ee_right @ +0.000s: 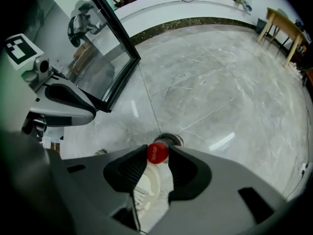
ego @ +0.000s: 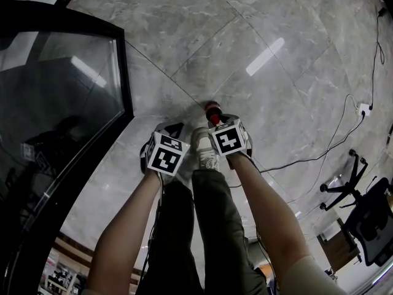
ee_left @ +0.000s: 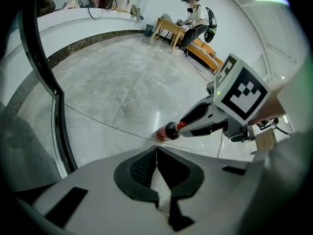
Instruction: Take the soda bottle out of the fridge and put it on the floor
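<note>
The soda bottle (ego: 213, 111) is dark with a red cap (ee_right: 157, 152). It stands upright over the grey marble floor, just ahead of the person's shoe (ego: 206, 149). My right gripper (ego: 216, 120) is shut on its neck and cap from above. In the left gripper view the bottle (ee_left: 166, 131) hangs from the right gripper (ee_left: 183, 125); I cannot tell whether its base touches the floor. My left gripper (ego: 172, 129) hovers beside it on the left, its pads closed together with nothing between them. The fridge's black-framed glass door (ego: 123, 72) lies to the left.
A cable and a white power strip (ego: 363, 109) lie on the floor to the right, with an office chair (ego: 368, 217) beyond. A person sits at a wooden table (ee_left: 168, 31) far off. A curved white counter (ee_right: 195, 6) lines the back.
</note>
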`<action>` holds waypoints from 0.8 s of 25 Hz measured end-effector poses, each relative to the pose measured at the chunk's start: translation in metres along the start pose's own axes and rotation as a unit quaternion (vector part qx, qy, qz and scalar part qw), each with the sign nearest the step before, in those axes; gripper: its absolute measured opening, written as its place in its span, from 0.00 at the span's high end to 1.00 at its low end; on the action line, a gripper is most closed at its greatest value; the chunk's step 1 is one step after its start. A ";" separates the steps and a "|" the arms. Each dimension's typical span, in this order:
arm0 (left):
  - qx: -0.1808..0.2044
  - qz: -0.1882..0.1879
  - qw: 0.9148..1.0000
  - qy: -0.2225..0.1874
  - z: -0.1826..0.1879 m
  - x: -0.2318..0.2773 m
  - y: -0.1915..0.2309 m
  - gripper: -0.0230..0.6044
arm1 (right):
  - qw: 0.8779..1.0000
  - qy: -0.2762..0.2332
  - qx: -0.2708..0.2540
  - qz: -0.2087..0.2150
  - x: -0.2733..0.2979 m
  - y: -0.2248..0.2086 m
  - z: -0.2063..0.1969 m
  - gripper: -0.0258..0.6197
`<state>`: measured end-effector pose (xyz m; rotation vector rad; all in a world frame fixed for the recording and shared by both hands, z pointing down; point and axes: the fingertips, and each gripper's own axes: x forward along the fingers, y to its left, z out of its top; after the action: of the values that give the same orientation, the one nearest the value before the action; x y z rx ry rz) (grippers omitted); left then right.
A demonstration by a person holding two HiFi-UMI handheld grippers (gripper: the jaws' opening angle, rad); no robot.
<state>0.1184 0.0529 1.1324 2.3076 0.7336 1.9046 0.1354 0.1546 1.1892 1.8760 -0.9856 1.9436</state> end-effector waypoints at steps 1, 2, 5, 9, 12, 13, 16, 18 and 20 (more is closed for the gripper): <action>0.000 0.000 1.000 0.000 0.000 0.001 0.000 0.95 | 1.000 -0.001 0.000 0.001 0.000 0.000 0.000 0.78; -0.001 0.000 1.000 0.000 0.001 0.001 0.000 0.95 | 1.000 -0.001 -0.001 0.002 0.000 -0.001 0.000 0.78; -0.001 0.000 1.000 -0.003 0.004 0.002 -0.001 0.95 | 1.000 0.002 0.006 0.002 0.000 -0.003 -0.002 0.78; 0.000 0.001 1.000 -0.003 0.007 0.001 -0.004 0.95 | 1.000 -0.004 0.015 0.016 -0.004 -0.003 -0.001 0.76; -0.003 -0.003 1.000 0.000 0.006 -0.003 -0.008 0.95 | 1.000 -0.007 0.006 0.012 -0.010 -0.005 -0.001 0.75; -0.005 -0.006 1.000 -0.001 0.007 -0.004 -0.009 0.95 | 1.000 -0.008 0.001 0.010 -0.012 -0.005 0.000 0.75; -0.014 -0.008 1.000 -0.002 0.008 -0.011 -0.011 0.95 | 1.000 -0.013 -0.015 0.003 -0.022 -0.006 0.004 0.76; -0.014 -0.006 1.000 -0.004 0.011 -0.020 -0.012 0.95 | 1.000 -0.014 -0.022 0.002 -0.031 -0.002 0.005 0.79; -0.009 -0.004 1.000 -0.013 0.019 -0.030 -0.013 0.95 | 0.999 -0.017 -0.030 0.001 -0.043 0.002 0.008 0.85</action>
<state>0.1286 0.0570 1.0958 2.3098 0.7196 1.8668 0.1460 0.1590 1.1473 1.8825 -1.0451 1.8668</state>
